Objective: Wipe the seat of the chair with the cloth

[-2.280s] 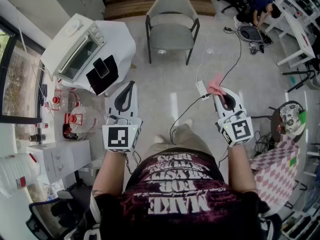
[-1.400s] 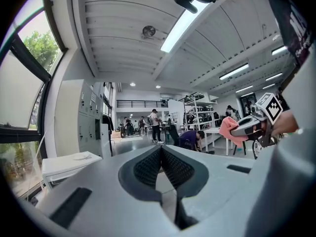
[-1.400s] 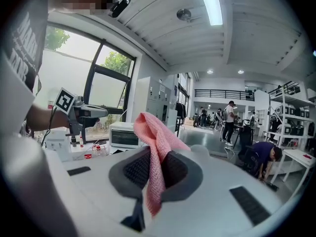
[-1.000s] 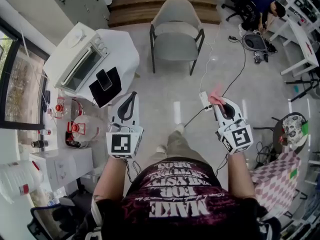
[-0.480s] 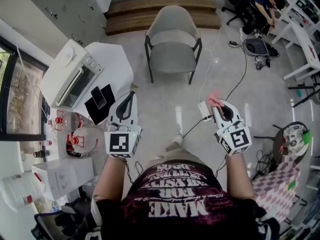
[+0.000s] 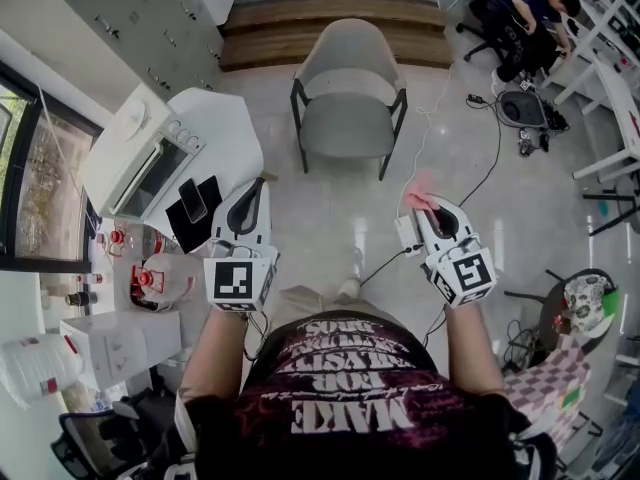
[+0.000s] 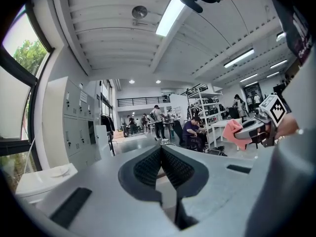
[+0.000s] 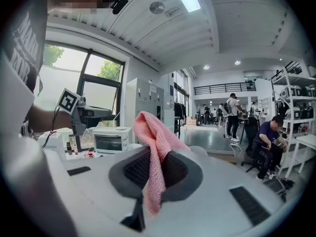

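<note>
A grey chair (image 6: 348,90) with black legs stands on the floor ahead of me, its seat bare. My right gripper (image 6: 420,204) is shut on a pink cloth (image 6: 419,191), which sticks up between the jaws as the pink cloth (image 8: 155,147) in the right gripper view. It is held about waist height, well short of the chair and to its right. My left gripper (image 6: 256,190) is shut with nothing between its jaws, level with the right one and left of the chair. From the left gripper view the right gripper (image 7: 236,132) shows with the cloth.
A white table (image 6: 232,128) at the left carries a toaster oven (image 6: 140,154), a phone and a black pad. Bottles sit lower left. A white power strip (image 6: 405,233) and cables lie on the floor. A person (image 6: 525,8) crouches at the far right by desks.
I have stepped forward and both grippers travelled with me; the chair is a little nearer. The cloth stays clamped in the right gripper. The left gripper stays shut.
</note>
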Motion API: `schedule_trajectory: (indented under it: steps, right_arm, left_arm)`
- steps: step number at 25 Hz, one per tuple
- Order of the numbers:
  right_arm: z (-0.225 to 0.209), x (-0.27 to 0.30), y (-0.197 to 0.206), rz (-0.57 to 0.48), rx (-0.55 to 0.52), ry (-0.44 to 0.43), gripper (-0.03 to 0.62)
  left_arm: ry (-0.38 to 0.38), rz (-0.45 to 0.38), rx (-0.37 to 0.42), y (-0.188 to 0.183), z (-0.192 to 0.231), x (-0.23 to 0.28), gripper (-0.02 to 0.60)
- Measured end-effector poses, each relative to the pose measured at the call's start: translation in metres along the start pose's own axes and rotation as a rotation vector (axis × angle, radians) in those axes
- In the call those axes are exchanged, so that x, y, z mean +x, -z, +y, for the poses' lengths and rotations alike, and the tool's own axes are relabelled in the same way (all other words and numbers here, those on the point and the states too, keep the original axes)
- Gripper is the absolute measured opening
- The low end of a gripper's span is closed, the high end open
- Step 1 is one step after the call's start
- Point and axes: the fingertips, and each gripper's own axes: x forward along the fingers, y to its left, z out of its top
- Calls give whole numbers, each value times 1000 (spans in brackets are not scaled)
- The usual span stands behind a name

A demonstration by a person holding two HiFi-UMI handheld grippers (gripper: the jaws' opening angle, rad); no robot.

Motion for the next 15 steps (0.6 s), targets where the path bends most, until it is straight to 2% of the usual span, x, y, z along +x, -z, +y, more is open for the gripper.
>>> schedule_trajectory:
  steps: [6,15]
  right_arm:
    - [-17,8,2,3,7,-1,32]
    - [-29,22,6,23,4,18,32]
  left_arm:
    - [-14,8,7,-1,6,10,6]
    - [16,12,-1,8,7,32,5]
